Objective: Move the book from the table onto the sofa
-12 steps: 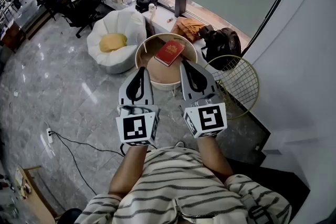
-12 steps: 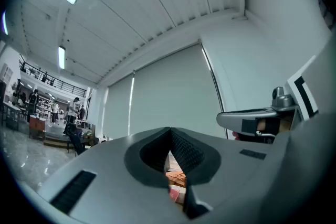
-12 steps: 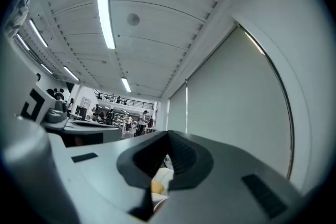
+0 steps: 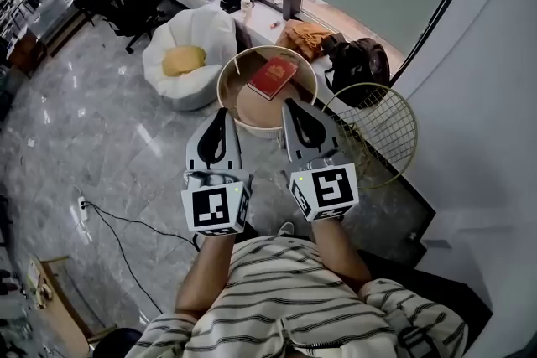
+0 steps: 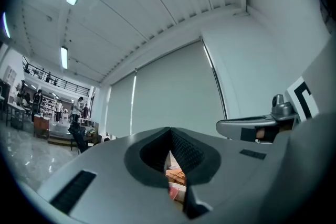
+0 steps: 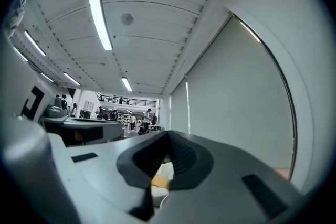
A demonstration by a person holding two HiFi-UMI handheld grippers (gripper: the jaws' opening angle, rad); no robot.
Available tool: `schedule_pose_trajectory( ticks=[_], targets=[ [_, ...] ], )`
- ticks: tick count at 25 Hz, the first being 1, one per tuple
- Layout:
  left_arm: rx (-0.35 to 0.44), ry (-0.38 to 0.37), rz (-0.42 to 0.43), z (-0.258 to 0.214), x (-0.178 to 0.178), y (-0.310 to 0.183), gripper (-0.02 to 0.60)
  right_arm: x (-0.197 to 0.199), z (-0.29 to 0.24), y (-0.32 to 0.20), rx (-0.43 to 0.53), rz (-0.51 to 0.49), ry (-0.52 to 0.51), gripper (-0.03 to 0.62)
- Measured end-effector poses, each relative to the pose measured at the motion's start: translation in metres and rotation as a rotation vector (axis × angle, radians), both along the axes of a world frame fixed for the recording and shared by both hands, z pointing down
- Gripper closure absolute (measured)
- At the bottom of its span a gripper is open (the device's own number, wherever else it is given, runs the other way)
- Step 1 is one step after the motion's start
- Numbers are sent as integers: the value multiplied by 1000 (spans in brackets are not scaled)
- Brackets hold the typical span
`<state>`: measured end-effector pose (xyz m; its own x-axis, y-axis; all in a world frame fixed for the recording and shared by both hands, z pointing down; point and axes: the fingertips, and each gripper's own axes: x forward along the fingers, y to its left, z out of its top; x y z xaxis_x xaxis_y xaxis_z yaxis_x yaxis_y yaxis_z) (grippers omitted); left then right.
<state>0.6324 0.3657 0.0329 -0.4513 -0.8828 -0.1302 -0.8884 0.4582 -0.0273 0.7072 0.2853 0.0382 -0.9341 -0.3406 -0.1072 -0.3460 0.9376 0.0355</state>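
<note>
- Resting flat on the round table (image 4: pixel 226 101), the red book (image 4: pixel 272 78) lay toward the far side of the tabletop, inside the raised rim, and neither gripper touched it.
- The left gripper (image 4: pixel 219 115) had its jaws pressed together with nothing between them. It was held over the floor, just short of the table's near edge.
- The right gripper (image 4: pixel 291 105) was likewise closed and empty. Its tip hung over the table's near rim, beside the left one and clear of the book.
- The sofa (image 4: pixel 201 33), a white beanbag seat with a yellow cushion (image 4: pixel 183 60) in its hollow, stood just left of the table; whether the two touched could not be told.
- A round gold wire stand (image 4: pixel 377 130) stood just right of the table, with a black backpack (image 4: pixel 359 63) behind it.
- An orange bag (image 4: pixel 304 39) lay on the low ledge beyond the book.
- A black cable (image 4: pixel 126 224) ran across the grey floor at the left.
- The person's striped shirt (image 4: pixel 285 298) filled the bottom of the head view.
</note>
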Motion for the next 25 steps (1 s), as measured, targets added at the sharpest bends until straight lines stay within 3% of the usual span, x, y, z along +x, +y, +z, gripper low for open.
schedule_pose_trajectory(
  ticks=[6, 11, 18, 25],
  targets=[
    [-19, -2, -1, 14, -6, -26, 577, -12, 14, -28, -49, 10, -18, 582],
    [-29, 24, 14, 34, -40, -49, 577, -47, 34, -51, -71, 21, -2, 582],
    [-40, 53, 63, 58, -126, -104, 577, -127, 47, -102, -37, 80, 18, 582],
    [-83, 40, 165, 59, -237, -164, 577, -233, 49, -151, -61, 167, 41, 582]
  ],
)
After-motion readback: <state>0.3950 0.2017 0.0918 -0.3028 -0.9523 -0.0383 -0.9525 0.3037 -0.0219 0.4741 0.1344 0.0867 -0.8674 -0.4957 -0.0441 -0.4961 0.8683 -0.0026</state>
